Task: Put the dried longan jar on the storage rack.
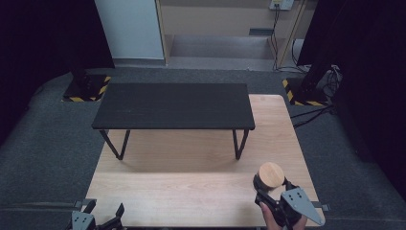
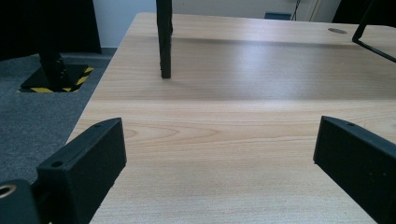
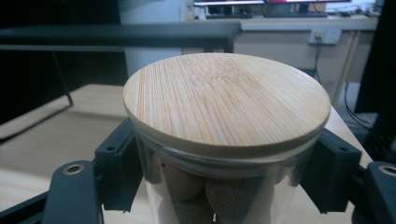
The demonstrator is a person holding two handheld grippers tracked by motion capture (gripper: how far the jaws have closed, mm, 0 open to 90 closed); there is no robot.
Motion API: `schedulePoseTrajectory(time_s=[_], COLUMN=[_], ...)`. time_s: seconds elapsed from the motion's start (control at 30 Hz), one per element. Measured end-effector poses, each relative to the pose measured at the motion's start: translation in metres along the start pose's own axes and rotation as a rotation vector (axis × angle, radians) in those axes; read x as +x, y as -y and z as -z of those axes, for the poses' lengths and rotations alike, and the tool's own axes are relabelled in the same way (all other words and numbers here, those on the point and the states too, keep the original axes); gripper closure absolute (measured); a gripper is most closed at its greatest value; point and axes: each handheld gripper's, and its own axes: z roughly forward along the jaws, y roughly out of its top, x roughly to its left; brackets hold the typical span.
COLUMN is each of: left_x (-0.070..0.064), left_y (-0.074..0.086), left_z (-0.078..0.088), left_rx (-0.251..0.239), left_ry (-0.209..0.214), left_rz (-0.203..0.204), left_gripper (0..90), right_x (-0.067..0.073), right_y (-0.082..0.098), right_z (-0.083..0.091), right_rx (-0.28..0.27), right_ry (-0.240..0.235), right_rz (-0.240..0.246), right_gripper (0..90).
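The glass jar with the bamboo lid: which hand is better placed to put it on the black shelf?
Right. The right gripper is already shut on the glass jar, near the black shelf. The left gripper is open with nothing between its jaws, at the table's near-left corner.

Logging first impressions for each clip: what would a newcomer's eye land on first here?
The glass jar with its round bamboo lid, clamped in the right claw at the wooden table's near right corner; brown rounded pieces show through the glass. Next, the low black bench standing across the table's far half. The left claw waits open at the near left edge, with nothing between its jaws.
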Motion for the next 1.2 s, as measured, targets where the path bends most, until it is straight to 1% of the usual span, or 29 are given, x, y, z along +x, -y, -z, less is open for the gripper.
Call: schedulePoseTrajectory(time_s=[0.07, 0.23, 0.33, 0.43, 0.57, 0.7, 0.83, 0.9, 1.0, 1.1, 1.2], left_x=[0.001, 0.002, 0.002, 0.003, 0.003, 0.004, 0.005, 0.005, 0.006, 0.006, 0.007], left_y=[0.000, 0.000, 0.000, 0.001, 0.000, 0.000, 0.000, -0.001, -0.001, -0.001, -0.001], left_z=[0.001, 0.002, 0.002, 0.002, 0.000, -0.002, -0.003, -0.004, -0.005, -0.007, -0.008], left_rx=[-0.002, -0.007, -0.006, -0.008, -0.007, -0.008, -0.009, -0.008, -0.005, -0.003, 0.001], left_ry=[0.001, 0.002, 0.006, 0.010, 0.018, 0.026, 0.033, 0.036, 0.041, 0.042, 0.043], left_rz=[0.004, 0.009, 0.010, 0.014, 0.016, 0.023, 0.024, 0.025, 0.027, 0.030, 0.031], left_gripper=[1.2, 1.3, 1.3, 1.4, 1.5, 1.5, 1.6, 1.6, 1.6, 1.6, 1.6], right_x=[0.002, 0.007, 0.011, 0.013, 0.018, 0.023, 0.026, 0.025, 0.024, 0.023, 0.022], right_y=[-0.011, -0.043, -0.061, -0.078, -0.100, -0.117, -0.128, -0.132, -0.134, -0.135, -0.135], right_z=[-0.008, -0.031, -0.044, -0.059, -0.079, -0.102, -0.128, -0.142, -0.161, -0.177, -0.190], right_rx=[-0.013, -0.024, -0.033, -0.040, -0.037, -0.029, -0.012, -0.004, 0.006, 0.026, 0.050], right_ry=[-0.021, -0.070, -0.090, -0.113, -0.123, -0.129, -0.130, -0.128, -0.113, -0.088, -0.075], right_rz=[0.000, 0.014, 0.037, 0.038, 0.064, 0.085, 0.095, 0.083, 0.077, 0.080, 0.083], right_gripper=[26.0, 26.0, 26.0, 26.0, 26.0, 26.0, 26.0, 25.9, 26.0, 26.0, 26.0])
